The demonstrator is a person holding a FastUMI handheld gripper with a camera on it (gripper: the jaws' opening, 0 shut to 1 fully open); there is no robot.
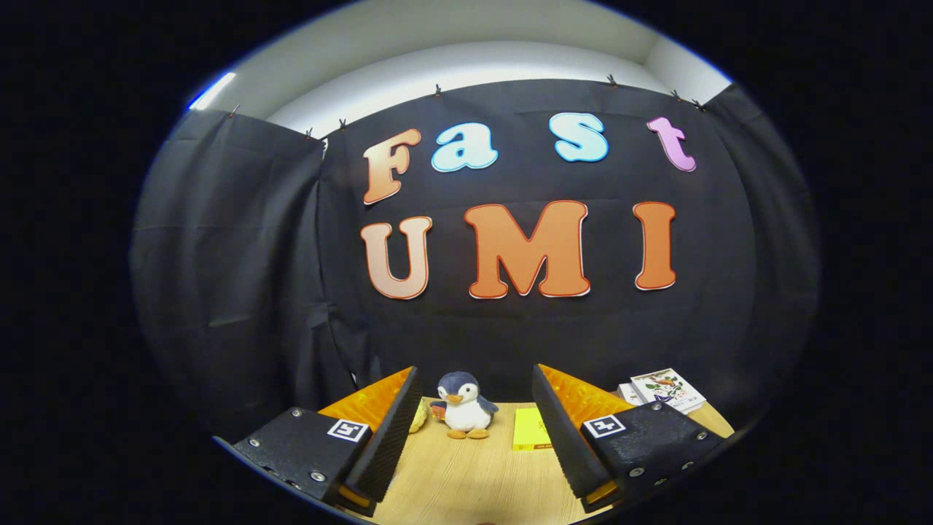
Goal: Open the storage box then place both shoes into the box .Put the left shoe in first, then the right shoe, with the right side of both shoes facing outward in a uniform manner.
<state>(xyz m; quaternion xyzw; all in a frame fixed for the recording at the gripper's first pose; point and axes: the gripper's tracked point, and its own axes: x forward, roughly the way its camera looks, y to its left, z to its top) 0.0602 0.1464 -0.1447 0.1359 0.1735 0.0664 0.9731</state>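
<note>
Gripper (pixel 477 437) was held level over the table (pixel 466 481), jaws wide apart w/ nothing in them — prob. a start pose, since storage box & shoes weren't in sight; ahead sat a penguin toy (pixel 463 414), yellow card (pixel 529 429), books (pixel 667 390).

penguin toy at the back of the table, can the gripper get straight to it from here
Probably yes. The gripper is open, its fingers spread apart with nothing between them, and the penguin toy stands upright beyond them on the wooden table. The yellow box beside it sits apart, so the way looks free.
</note>
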